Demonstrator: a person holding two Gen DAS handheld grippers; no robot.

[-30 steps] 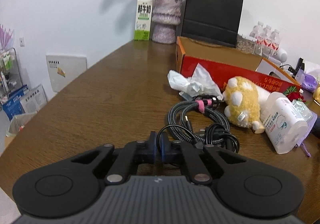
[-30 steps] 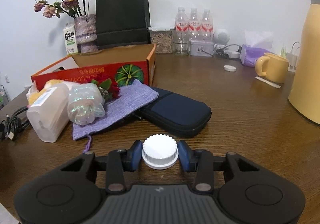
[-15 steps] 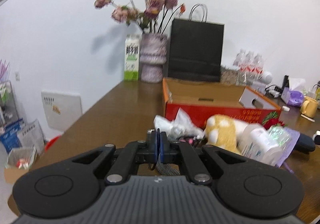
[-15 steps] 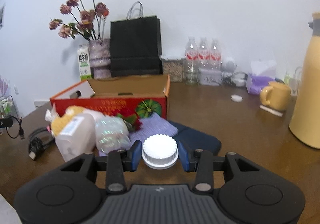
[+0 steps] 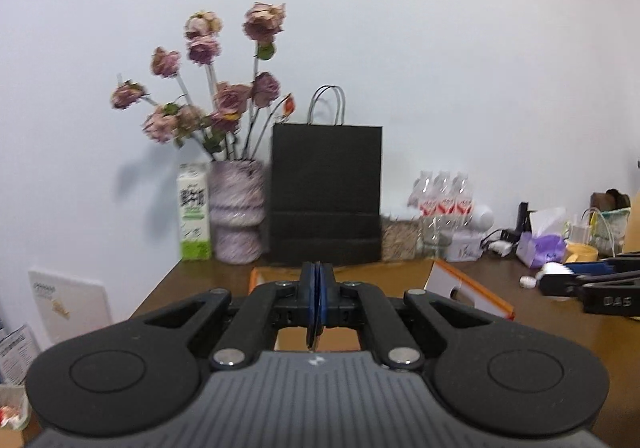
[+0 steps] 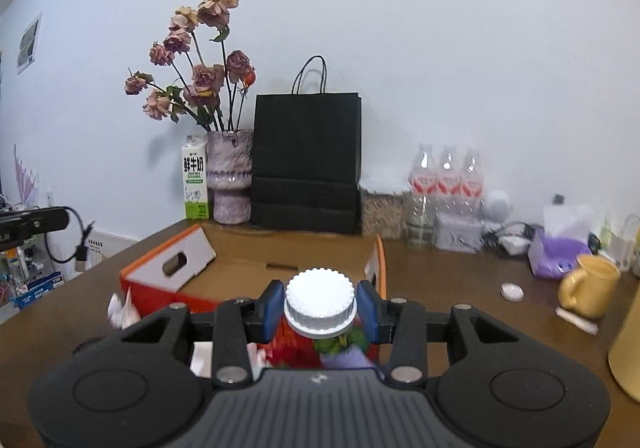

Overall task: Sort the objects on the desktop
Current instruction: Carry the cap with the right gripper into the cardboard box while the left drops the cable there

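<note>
Both grippers have come up off the desk since a second ago, and they're now level with the open cardboard box (image 6: 280, 260) rather than down among the clutter.

On my left side, the cable (image 5: 313, 332) is pinched in the left gripper (image 5: 319, 298), pads squeezed right together on it. From the left wrist cam I only see a thin dark loop poking out under the pads; the right cam shows a length of it dangling with a USB plug (image 6: 82, 252) at the end, so the rest probably hangs below out of view, but I can't say for sure. The box interior sits right beyond the pads, which makes sense if the cable goes in there.

Right gripper (image 6: 320, 310) is clamped on the ribbed white cap (image 6: 319, 300) of what looks like a bottle, one blue pad on each side of the cap. Grabbing by the cap keeps the body hanging straight down, so it should drop in upright. It's hovering at the near edge of the box, with the red flowers (image 6: 292, 352) and purple pouch (image 6: 344, 360) underneath.

Further out along the wall: milk carton (image 6: 195, 183), vase of dried roses (image 6: 230, 175), black paper bag (image 6: 306, 159), water bottles (image 6: 444, 183), yellow mug (image 6: 588, 286). None of it's in the way.
</note>
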